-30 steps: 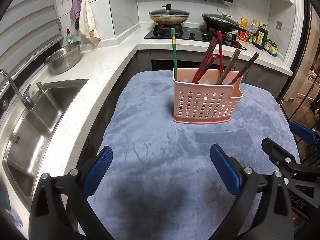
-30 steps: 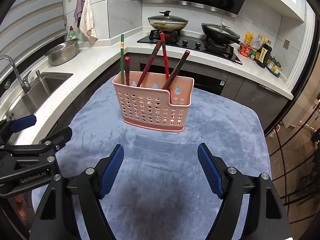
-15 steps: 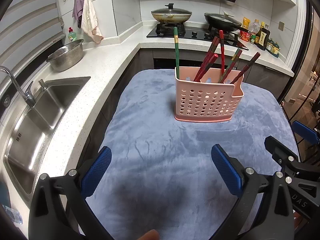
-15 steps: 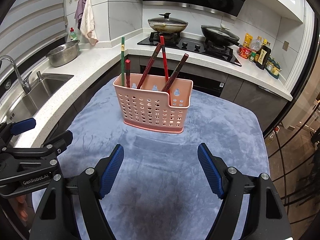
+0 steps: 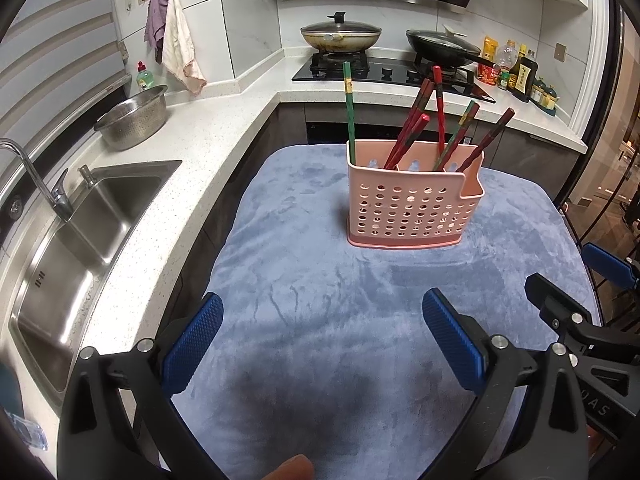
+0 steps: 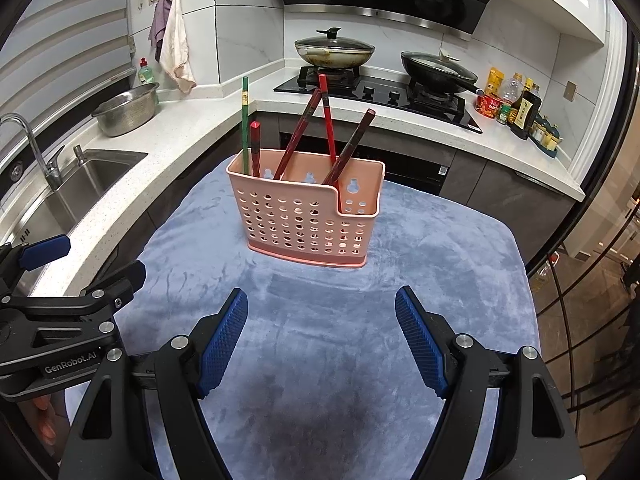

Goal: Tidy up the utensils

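Note:
A pink perforated utensil holder [image 5: 412,208] stands upright on a blue-grey cloth [image 5: 320,320]; it also shows in the right wrist view [image 6: 308,220]. Several chopsticks stand in it: a green one [image 5: 350,112] upright at its left end and red and dark ones [image 5: 416,128] leaning. My left gripper [image 5: 324,344] is open and empty, well short of the holder. My right gripper [image 6: 322,340] is open and empty, also short of the holder. Each gripper shows at the edge of the other's view.
A steel sink [image 5: 80,232] and tap [image 5: 36,180] lie to the left in a white counter, with a metal colander [image 5: 134,122] behind. A stove with two lidded pans [image 5: 340,36] and condiment bottles [image 5: 516,72] lines the back. The cloth's right edge drops off [image 6: 528,280].
Both grippers have drawn back and risen slightly, so the holder sits a little farther and lower in both views. Nothing was taken hold of or let go.

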Demonstrator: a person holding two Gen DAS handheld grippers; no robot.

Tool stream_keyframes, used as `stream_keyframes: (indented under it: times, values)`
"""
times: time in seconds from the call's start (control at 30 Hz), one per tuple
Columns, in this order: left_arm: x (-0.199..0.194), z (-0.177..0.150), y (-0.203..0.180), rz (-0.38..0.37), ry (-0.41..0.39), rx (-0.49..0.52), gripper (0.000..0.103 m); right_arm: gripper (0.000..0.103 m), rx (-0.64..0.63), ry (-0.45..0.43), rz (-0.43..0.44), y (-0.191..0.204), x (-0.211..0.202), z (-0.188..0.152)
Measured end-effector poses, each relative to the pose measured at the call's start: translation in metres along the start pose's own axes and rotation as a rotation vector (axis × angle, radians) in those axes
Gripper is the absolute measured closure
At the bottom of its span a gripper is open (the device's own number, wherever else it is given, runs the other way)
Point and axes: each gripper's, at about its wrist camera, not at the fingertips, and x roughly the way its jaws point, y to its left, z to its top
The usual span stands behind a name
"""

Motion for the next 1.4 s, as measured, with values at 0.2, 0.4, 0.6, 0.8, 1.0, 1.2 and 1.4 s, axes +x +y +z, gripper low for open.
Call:
stream_keyframes:
  times: [0.2,0.4,0.6,0.8,1.0,1.2,1.4]
  values:
    - [0.0,0.0,-0.001,0.001,-0.002,0.001,0.008,0.03,0.006,-0.004,-0.001,-0.002,-0.001,0.0]
    - [-0.001,0.004,-0.002,0.001,-0.006,-0.004,0.008,0.03,0.012,-0.016,-0.004,-0.004,-0.004,0.002]
    - [-0.003,0.007,-0.004,0.005,-0.018,0.0,0.008,0.029,0.018,-0.029,-0.005,-0.004,-0.006,0.005]
    - [-0.003,0.009,-0.004,0.01,-0.026,-0.002,0.008,0.029,0.02,-0.037,-0.004,-0.005,-0.006,0.007]
    - [-0.002,0.009,-0.004,0.005,-0.018,-0.007,0.008,0.029,0.019,-0.037,-0.004,-0.005,-0.006,0.007]
    - [0.001,0.01,-0.005,0.003,-0.008,-0.008,0.008,0.029,0.016,-0.034,-0.004,-0.004,-0.005,0.009]
    - [0.003,0.01,-0.006,-0.001,-0.004,-0.006,0.008,0.029,0.017,-0.034,-0.006,-0.005,-0.005,0.009]
